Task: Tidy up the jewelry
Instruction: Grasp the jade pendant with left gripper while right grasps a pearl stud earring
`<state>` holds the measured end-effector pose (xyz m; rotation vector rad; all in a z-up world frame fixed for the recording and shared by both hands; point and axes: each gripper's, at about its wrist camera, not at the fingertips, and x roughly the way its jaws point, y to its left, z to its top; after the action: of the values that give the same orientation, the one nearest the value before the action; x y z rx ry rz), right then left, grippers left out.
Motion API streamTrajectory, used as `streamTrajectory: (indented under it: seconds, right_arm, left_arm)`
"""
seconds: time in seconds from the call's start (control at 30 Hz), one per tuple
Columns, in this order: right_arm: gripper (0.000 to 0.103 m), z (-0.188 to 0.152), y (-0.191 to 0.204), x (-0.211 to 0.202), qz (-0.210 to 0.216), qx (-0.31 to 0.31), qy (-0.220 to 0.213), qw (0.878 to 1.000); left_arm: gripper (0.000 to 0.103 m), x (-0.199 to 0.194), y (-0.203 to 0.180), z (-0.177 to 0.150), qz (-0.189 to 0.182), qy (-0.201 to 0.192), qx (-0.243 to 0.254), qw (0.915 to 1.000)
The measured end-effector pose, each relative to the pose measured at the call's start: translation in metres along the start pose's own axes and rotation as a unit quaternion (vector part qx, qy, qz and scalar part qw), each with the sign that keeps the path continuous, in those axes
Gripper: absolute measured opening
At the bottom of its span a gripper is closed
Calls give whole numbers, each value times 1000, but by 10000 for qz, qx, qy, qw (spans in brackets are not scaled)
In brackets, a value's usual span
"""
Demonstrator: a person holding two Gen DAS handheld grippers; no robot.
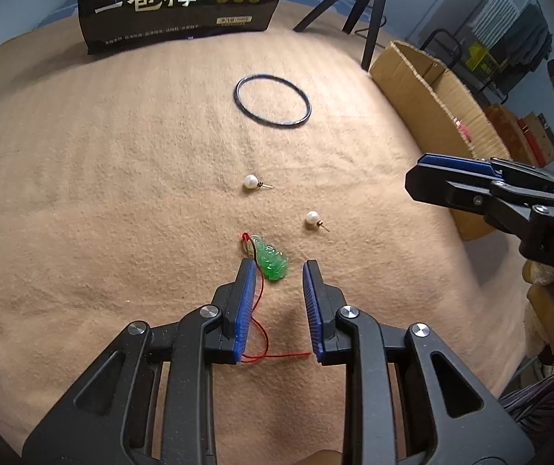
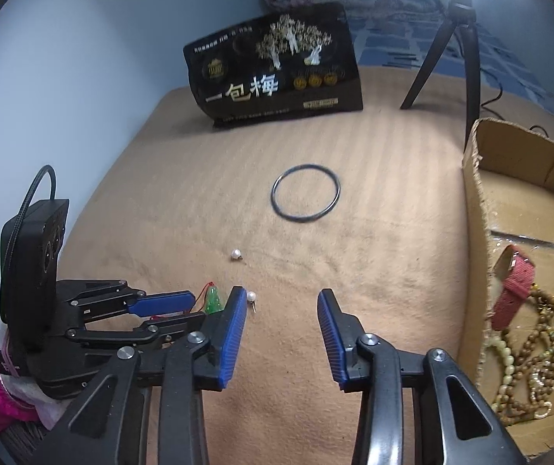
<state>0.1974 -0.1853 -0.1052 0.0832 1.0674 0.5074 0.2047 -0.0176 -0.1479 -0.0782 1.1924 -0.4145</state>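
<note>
A green jade pendant (image 1: 273, 262) on a red cord (image 1: 263, 333) lies on the tan blanket, between the tips of my open left gripper (image 1: 278, 267); the cord runs back between the jaws. Two pearl earrings (image 1: 250, 182) (image 1: 313, 217) lie just beyond, and a dark bangle (image 1: 273, 100) farther off. My right gripper (image 2: 282, 296) is open and empty, hovering to the right of the left one. In the right wrist view the pendant (image 2: 213, 302), pearls (image 2: 235, 254) (image 2: 251, 295) and bangle (image 2: 306, 193) show too.
A cardboard box (image 2: 474, 209) on the right holds a red watch strap (image 2: 511, 286) and bead necklaces (image 2: 536, 352). A black snack bag (image 2: 277, 69) stands at the back, and a tripod (image 2: 459, 35) at the back right.
</note>
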Motion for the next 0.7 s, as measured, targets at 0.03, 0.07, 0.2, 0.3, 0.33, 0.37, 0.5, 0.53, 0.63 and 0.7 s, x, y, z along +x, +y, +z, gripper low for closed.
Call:
streamTrajectory:
  seconds: [0.03,0.07,0.2,0.3,0.33,0.37,0.5,0.53,0.63,0.7]
  right_arm:
    - [38,0,1,2,11,-3,21,10000]
    - [38,-1,2,5,28,-6,45,10000]
    - [37,0,6,11,49,-43,103,9999]
    - [35,0,8,16,42,-53,132,9999]
    - [34,0,8,17,46,-54,140,9999]
    - [33,0,8,19,54,-61,153,9999]
    - [32,0,11,26,76,-124,223,9996]
    - [31,0,12,28,76,-154,250,9995]
    - [30,-3,15,34,58,-254,326,9991]
    - [29,-5,19,41,41,-335,388,9987]
  left_arm:
    - [26,2,-1,0,53,16,23,10000]
    - [29,4,-2,1,77,12,35,10000]
    - [30,12,-3,5,291,-19,62,9996]
    - [30,17,-2,6,365,-38,88,9993]
    - [30,17,-2,6,400,-78,135,9991]
    - [30,18,-1,6,434,-90,166,9989]
    - [17,18,4,7,492,-150,212,9984]
    - [17,17,7,7,523,-177,225,9982]
    - [17,14,15,7,504,-195,128,9985]
    - [17,12,19,5,504,-207,112,9985]
